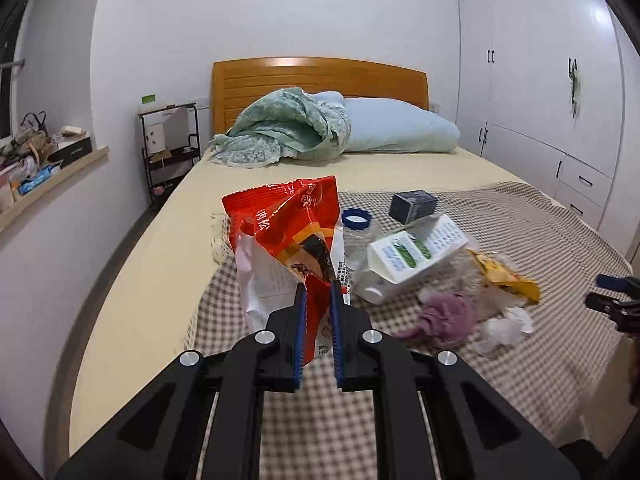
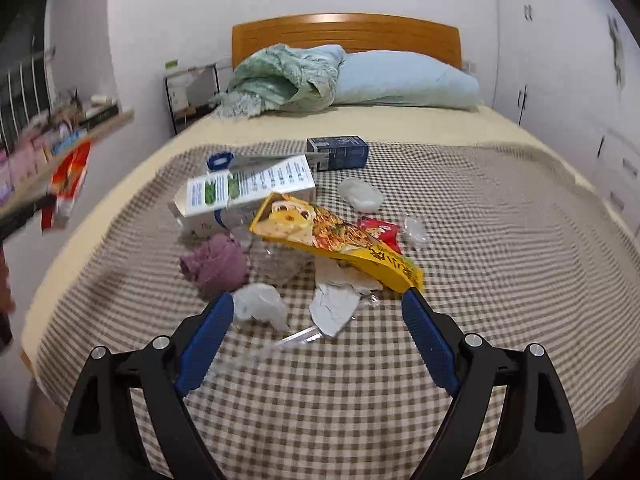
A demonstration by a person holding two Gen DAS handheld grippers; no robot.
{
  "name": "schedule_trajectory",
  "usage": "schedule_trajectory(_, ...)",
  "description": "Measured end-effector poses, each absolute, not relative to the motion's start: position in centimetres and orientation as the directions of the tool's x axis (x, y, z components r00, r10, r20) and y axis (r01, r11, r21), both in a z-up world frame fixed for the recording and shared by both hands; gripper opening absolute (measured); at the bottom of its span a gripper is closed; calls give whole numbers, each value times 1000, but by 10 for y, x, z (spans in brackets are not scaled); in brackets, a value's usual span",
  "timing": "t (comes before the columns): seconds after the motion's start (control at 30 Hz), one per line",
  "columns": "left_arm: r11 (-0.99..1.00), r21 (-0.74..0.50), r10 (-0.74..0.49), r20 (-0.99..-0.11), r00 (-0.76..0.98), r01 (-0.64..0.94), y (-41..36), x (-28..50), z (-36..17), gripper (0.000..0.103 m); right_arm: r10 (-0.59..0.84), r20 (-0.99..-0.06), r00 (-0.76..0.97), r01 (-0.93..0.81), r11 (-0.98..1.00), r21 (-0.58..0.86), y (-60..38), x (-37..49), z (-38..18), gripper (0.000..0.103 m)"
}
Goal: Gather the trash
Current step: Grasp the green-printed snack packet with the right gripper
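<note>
- The left hand-held gripper (image 1: 319, 292) is clenched on a red snack bag (image 1: 294, 240), pinching its lower part between the blue pads; the bag stands up above the jaws, clear of the bed.
- In the right wrist view the same red bag shows blurred at the far left edge, off to the side of the trash pile.
- The right hand-held gripper (image 2: 318, 300) is released, its jaws spread wide and grasping nothing, held over the near edge of the pile.
- The remaining trash lies on a checked blanket (image 2: 500, 240) spread over the foot of the bed (image 2: 400, 124).
- A yellow noodle packet (image 2: 332, 236) lies tilted across the middle, its low corner just beside the right pad of that gripper.
- A white milk carton (image 2: 248, 190) lies on its side behind the packet, with a dark blue box (image 2: 338, 153) farther back.
- A purple crumpled cloth (image 2: 214, 262) sits left of the packet.
- White crumpled tissues (image 2: 260, 304) lie between the open jaws, nearest the left pad.
- A small red wrapper (image 2: 380, 230) peeks out to the right of the yellow packet.
- A pale blue pillow (image 2: 404, 78) and green bedding (image 2: 280, 76) rest against the wooden headboard (image 2: 344, 32).
</note>
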State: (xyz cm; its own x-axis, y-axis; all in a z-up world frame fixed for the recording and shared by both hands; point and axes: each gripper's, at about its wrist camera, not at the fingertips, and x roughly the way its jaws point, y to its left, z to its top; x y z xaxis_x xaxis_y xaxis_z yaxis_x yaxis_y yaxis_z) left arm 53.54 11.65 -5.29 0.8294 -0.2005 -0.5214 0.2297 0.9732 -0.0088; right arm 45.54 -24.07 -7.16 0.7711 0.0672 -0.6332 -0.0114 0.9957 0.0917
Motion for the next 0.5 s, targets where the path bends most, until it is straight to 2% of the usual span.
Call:
schedule_trajectory(0.17,975,-68,-217,-524,824,213,117,527,-48,9,225,-642,733,-68,963,261,-247,513,-66,82)
schedule_trajectory(0.27,980,-70,-195,-537,821,187,120,541,-51,9,286,-630,722,-77,938,337,-253,583,-57,82)
schedule_trajectory(0.37,983,-67,-179,-531,828,170,125,557,-52,9,336,-674,658,-17,902,432,-265,670,-64,82)
schedule_trajectory(0.5,988,-89,-158,-545,823,130,133,579,-61,9,332,-744,580,113,872,477,-272,770,-94,82)
